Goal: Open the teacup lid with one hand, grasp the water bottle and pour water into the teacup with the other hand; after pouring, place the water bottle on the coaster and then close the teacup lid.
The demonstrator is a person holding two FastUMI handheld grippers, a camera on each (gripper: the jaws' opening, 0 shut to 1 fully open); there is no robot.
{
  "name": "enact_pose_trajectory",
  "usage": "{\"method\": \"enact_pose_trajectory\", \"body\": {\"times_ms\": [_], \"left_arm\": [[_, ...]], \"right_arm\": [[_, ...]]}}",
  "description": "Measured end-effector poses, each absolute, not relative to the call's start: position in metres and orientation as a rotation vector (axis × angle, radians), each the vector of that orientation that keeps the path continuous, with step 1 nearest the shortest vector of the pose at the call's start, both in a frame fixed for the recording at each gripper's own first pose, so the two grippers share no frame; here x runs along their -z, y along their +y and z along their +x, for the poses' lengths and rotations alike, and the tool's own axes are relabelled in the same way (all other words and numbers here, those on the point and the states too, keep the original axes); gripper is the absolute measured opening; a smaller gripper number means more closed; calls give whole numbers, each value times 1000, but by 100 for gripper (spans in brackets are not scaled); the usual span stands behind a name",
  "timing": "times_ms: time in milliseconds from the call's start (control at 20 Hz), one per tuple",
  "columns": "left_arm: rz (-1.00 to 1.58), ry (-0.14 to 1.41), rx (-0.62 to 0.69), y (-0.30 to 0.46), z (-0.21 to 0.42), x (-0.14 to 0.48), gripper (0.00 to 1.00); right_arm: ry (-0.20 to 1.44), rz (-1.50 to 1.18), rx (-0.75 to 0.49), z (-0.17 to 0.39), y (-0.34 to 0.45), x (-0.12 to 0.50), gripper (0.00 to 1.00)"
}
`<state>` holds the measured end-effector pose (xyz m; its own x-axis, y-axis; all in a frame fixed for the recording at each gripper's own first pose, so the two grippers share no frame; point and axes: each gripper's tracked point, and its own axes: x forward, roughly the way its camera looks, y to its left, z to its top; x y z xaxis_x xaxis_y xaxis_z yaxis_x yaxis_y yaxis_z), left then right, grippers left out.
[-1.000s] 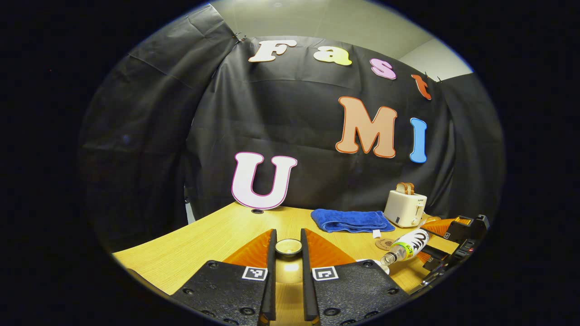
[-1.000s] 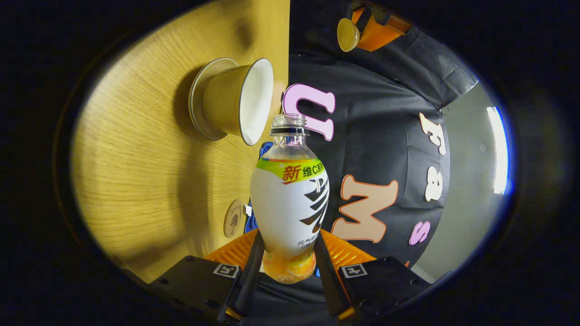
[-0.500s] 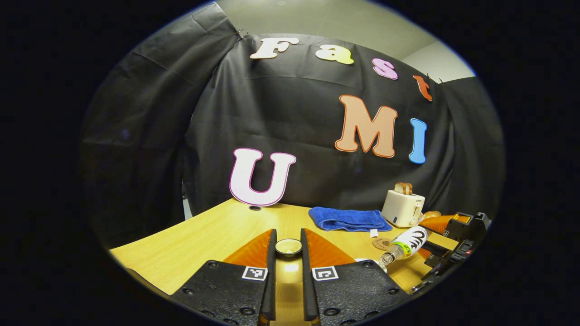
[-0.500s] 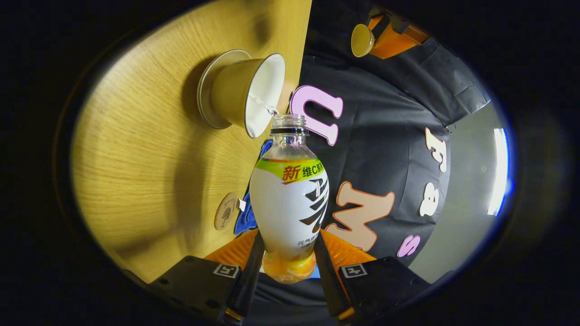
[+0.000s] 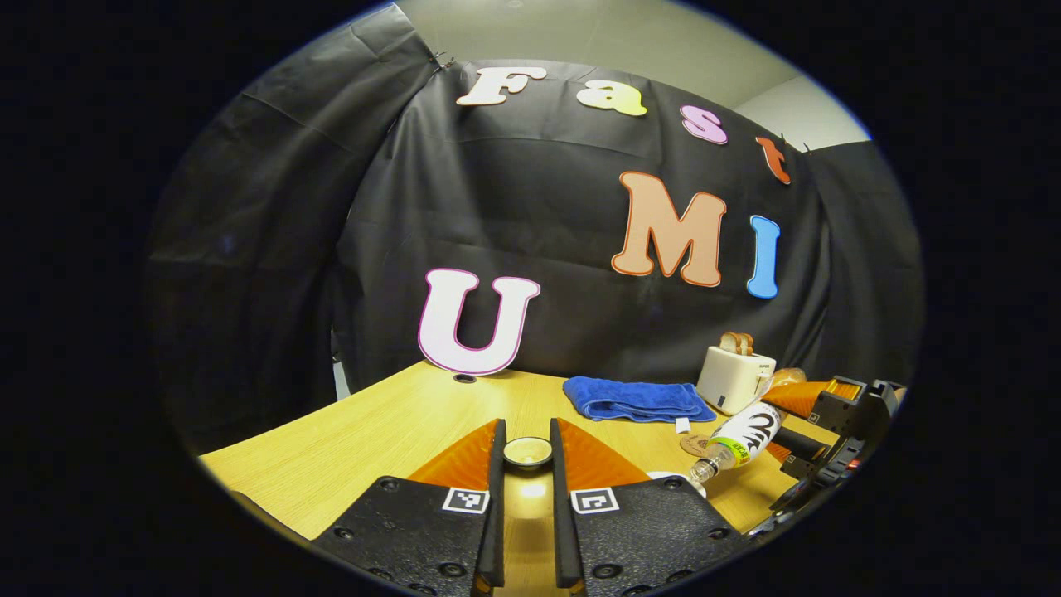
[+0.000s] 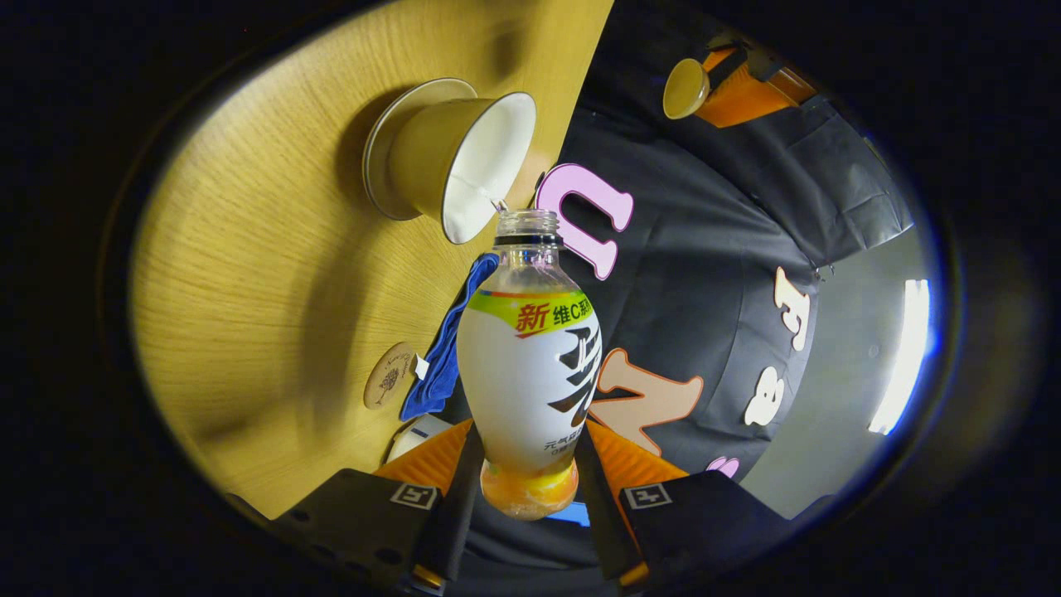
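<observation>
In the left gripper view, the left tool (image 5: 528, 464) is seen held above the wooden worktop (image 5: 390, 431), its two fingers clamped on the small round teacup lid (image 5: 528, 452), which is gripped between them clear of the surface. To the right of the lid, the water bottle (image 5: 740, 442) is seen tipped steeply, neck down and to the left, held by the right tool (image 5: 796, 452). A white rim, apparently the teacup, is just seen under the bottle's mouth. Behind the bottle a round coaster (image 5: 693, 445) lies flat on the worktop, with a folded blue towel (image 5: 637, 400) and a white toaster (image 5: 736, 380) beyond it.

In the right gripper view, the right tool (image 6: 524, 489) is closed on the lower body of the water bottle (image 6: 530, 373), both fingers pressing its sides. The bottle's open mouth is placed at the rim of the teacup (image 6: 464, 162), which stands on its saucer (image 6: 383, 141) on the worktop (image 6: 265, 290), and a thin stream of water is seen running into it. The coaster (image 6: 388, 375) is seen bare beside the towel (image 6: 439, 352). The teacup lid (image 6: 684, 89) is seen well apart from the teacup, held in the left tool (image 6: 704, 83).
</observation>
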<state>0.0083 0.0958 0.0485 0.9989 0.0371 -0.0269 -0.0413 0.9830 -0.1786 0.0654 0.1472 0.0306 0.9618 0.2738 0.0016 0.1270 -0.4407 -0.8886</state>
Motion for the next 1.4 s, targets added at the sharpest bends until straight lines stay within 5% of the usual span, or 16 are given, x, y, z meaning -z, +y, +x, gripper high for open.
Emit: {"method": "enact_pose_trajectory", "body": {"times_ms": [600,1400], "left_arm": [[-189,28,-30,92,9,-47,21],[-198,23,-3,82,7,-49,21]], "right_arm": [[-316,-2115,-202,66,153,-31,66],[130,-1256,-337,54,135,18,66]]}}
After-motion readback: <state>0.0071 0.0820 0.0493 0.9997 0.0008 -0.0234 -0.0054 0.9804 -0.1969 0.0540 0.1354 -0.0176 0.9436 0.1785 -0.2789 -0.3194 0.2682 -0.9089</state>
